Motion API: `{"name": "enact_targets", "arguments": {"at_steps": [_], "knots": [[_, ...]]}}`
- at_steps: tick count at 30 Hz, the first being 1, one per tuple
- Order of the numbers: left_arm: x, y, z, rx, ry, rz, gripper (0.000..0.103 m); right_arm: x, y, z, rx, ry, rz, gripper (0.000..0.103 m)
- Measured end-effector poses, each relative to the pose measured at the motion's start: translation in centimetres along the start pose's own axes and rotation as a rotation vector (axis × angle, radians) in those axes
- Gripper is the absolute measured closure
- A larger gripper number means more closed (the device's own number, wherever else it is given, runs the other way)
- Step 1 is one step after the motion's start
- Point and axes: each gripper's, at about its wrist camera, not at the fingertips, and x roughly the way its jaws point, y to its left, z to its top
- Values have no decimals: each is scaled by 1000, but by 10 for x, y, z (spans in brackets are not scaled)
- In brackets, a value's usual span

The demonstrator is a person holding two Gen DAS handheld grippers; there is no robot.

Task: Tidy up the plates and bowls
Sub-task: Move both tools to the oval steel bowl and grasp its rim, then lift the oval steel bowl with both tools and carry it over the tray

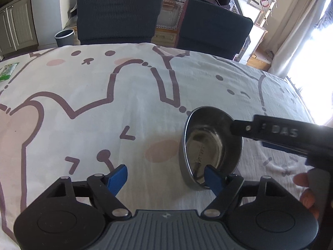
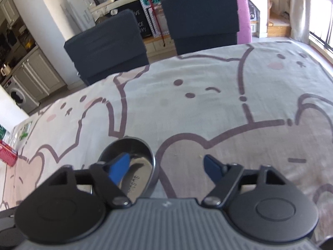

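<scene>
Left wrist view: steel bowl (image 1: 212, 148) sits on the cartoon-printed tablecloth (image 1: 83, 95), on the near side of it and well short of the two dark chairs (image 1: 119, 16) at the far edge. Left gripper (image 1: 166, 177) spread wide, nothing between the fingers; right blue fingertip (image 1: 212, 177) overlaps the bowl's near rim, contact not determinable. Right gripper (image 1: 281, 131) reaches in over the bowl's far-right rim, partly blurred; part of a hand (image 1: 308, 193) visible just right of the bowl.

Right wrist view: same bowl (image 2: 133, 166) just under the right gripper (image 2: 166, 166), towards its left finger. Jaws released and gaping; left blue finger (image 2: 119, 168) appears inside the bowl, right finger over bare cloth beside it, so the wall seems to stand between them. No pad seen pressing.

Handling, judged: thin polished stainless steel, round, shallow, rolled rim, mirror-bright inside. Likely light, rigid, not fragile, noisy if dropped. Slick surface; pinch across the rim wall, one pad in and one out, squarely, or slip and tilt likely. Cloth soft and slightly creased, may let the bowl slide when nudged. No plates in sight in either view.
</scene>
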Motion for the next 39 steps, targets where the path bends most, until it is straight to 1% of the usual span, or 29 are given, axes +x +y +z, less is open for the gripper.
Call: {"name": "enact_targets", "arguments": {"at_steps": [2,3,5,6,7,8,9,11,13,15,19,21,24,27,29,32,36,39], "knots": [[3,-1,0,3,11,-1,26,8,2,2,-7,14,-3,38],[5,-2,0,3,17,-4,27,10,2,3,-4,15,-4,41],[7,-4,0,6,30,-11,29,13,3,3,-5,9,4,52],[8,-4,0,8,32,-13,31,14,3,3,-9,8,11,55],[9,-5,0,7,34,-14,31,15,2,3,-14,12,16,63],[9,-5,0,6,36,-18,32,16,3,3,-20,17,17,72],[10,-5,0,4,41,-20,34,18,3,3,-27,25,21,77],[10,-5,0,3,51,-28,39,19,4,2,-44,43,29,89],[10,-6,-1,8,58,-27,44,19,8,1,-71,63,22,95],[9,-5,-1,15,53,-26,52,17,11,-2,-101,79,13,96],[6,-6,0,26,50,-36,63,12,11,-5,-117,118,5,94],[5,-7,0,34,48,-39,74,9,11,-8,-129,139,0,92],[5,-9,1,43,44,-34,84,4,10,-14,-136,190,2,90],[6,-10,1,42,40,-34,89,-2,8,-21,-129,222,20,89],[5,-11,1,42,30,-33,89,-5,8,-25,-120,246,34,89],[4,-11,2,45,17,-34,89,-11,10,-29,-130,250,46,88],[4,-10,1,44,21,-27,89,-14,7,-30,-109,227,45,87],[4,-8,1,40,23,-26,87,-14,5,-25,-99,183,38,84]]}}
